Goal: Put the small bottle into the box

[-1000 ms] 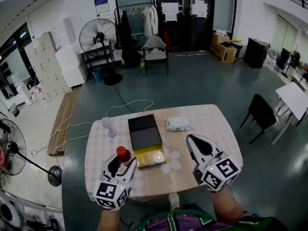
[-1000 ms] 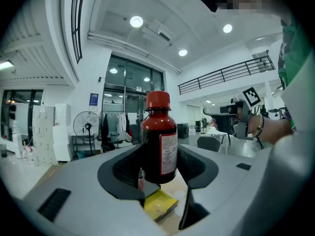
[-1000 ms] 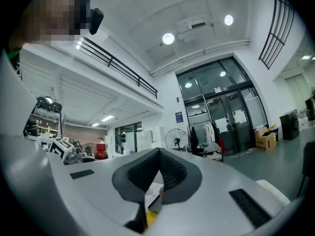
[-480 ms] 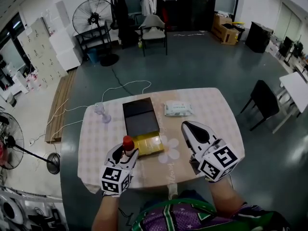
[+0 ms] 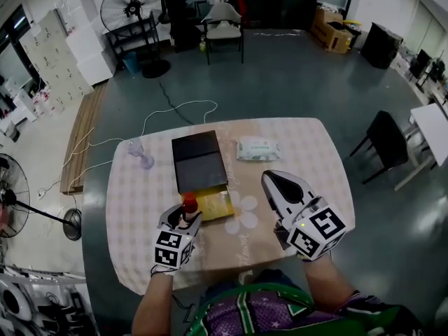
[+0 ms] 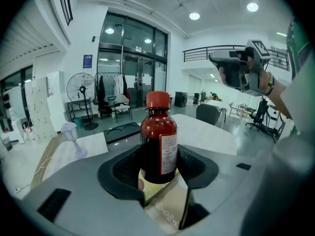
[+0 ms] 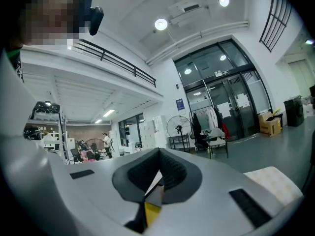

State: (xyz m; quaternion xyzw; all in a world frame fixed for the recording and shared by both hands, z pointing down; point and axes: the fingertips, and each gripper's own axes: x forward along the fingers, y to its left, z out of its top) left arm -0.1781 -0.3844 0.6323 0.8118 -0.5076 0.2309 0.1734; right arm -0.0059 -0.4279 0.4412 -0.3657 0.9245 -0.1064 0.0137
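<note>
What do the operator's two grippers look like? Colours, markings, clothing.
The left gripper and the right gripper both have pale grey shells, each claw lined with black ribbed pads. Each carries a cube of black-and-white square markers at its rear. No cables show. The person wears a purple and green patterned top; the forearms are unsleeved.

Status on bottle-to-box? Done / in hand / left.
Done: the small brown bottle is gripped, with the left claw shut on it. In hand: it is held at the near-left edge of the box, whose yellow inside shows. Left: lower it in and release. The right claw is shut and empty.
</note>
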